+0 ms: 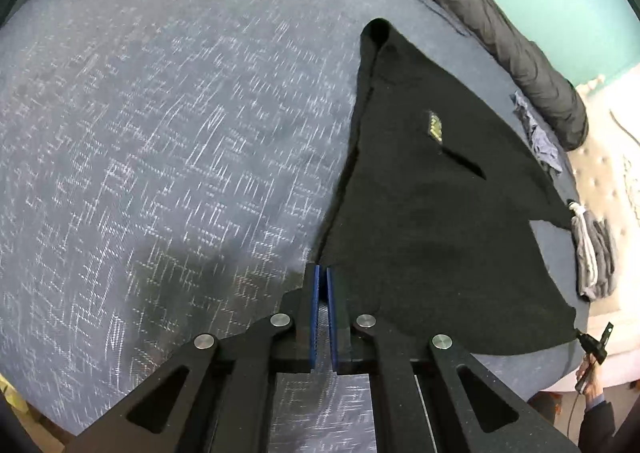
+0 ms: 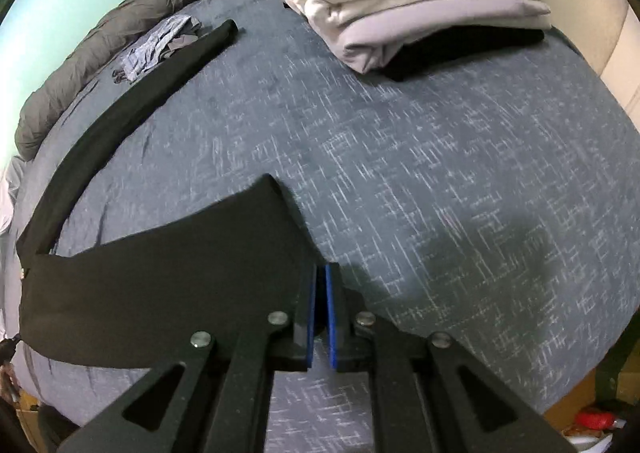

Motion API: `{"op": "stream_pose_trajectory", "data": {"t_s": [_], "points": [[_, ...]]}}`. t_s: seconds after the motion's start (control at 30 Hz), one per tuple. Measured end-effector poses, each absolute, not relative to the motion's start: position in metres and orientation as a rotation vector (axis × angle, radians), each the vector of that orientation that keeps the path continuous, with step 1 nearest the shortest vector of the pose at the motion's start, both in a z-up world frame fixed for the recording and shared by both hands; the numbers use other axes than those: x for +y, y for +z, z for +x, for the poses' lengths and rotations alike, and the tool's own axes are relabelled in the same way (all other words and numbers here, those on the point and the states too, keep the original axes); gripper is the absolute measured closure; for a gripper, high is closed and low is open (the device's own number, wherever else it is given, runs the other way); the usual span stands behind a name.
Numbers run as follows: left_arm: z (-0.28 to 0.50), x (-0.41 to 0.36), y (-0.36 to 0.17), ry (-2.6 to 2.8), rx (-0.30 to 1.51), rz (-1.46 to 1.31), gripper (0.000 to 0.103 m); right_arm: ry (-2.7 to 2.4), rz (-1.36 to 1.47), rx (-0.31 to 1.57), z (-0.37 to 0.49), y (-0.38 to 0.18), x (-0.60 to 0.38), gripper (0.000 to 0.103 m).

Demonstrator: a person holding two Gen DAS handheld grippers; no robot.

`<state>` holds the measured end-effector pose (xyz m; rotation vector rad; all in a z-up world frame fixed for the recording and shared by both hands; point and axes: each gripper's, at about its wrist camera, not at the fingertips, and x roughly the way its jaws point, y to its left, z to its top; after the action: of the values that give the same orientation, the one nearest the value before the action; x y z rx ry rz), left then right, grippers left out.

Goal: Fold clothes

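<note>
Left gripper point(image 1: 323, 273) and right gripper point(image 2: 321, 271), blue pads nearly closed, are each pinching an edge of the black garment point(image 1: 432, 205) that is lying spread on the blue bedsheet point(image 1: 160, 133), with a folded stack of clothes point(image 2: 420, 5) resting beyond it.
</note>
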<state>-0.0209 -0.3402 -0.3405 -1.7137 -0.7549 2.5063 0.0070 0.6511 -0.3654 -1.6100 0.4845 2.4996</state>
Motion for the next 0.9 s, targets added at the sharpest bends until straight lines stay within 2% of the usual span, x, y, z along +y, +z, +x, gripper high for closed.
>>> {"op": "stream_pose_trajectory", "data": {"t_s": [0.2, 0.27, 0.3, 0.37, 0.4, 0.53, 0.77, 0.9], "points": [[-0.026, -0.331, -0.332, 2.530, -0.646, -1.782, 0.095, 2.440, -1.572, 0.367, 0.008, -0.356, 0.659, 0.097], [-0.026, -0.333, -0.321, 2.573, -0.665, -1.746, 0.095, 2.492, -1.526, 0.418, 0.011, -0.347, 0.660, 0.095], [-0.026, -0.334, -0.316, 2.590, -0.670, -1.721, 0.095, 2.518, -1.502, 0.444, 0.012, -0.343, 0.661, 0.092], [-0.029, -0.330, -0.308, 2.605, -0.665, -1.687, 0.094, 2.552, -1.519, 0.447, 0.007, -0.341, 0.653, 0.072], [-0.031, -0.326, -0.306, 2.598, -0.652, -1.682, 0.094, 2.557, -1.538, 0.430, 0.004, -0.343, 0.648, 0.071], [-0.041, -0.303, -0.307, 2.543, -0.584, -1.676, 0.094, 2.560, -1.601, 0.398, -0.006, -0.358, 0.626, 0.070], [-0.047, -0.275, -0.343, 2.451, -0.512, -1.774, 0.094, 2.465, -1.622, 0.246, 0.001, -0.380, 0.606, 0.070], [-0.046, -0.275, -0.339, 2.464, -0.497, -1.745, 0.094, 2.481, -1.541, 0.281, -0.004, -0.359, 0.588, 0.070]]}}
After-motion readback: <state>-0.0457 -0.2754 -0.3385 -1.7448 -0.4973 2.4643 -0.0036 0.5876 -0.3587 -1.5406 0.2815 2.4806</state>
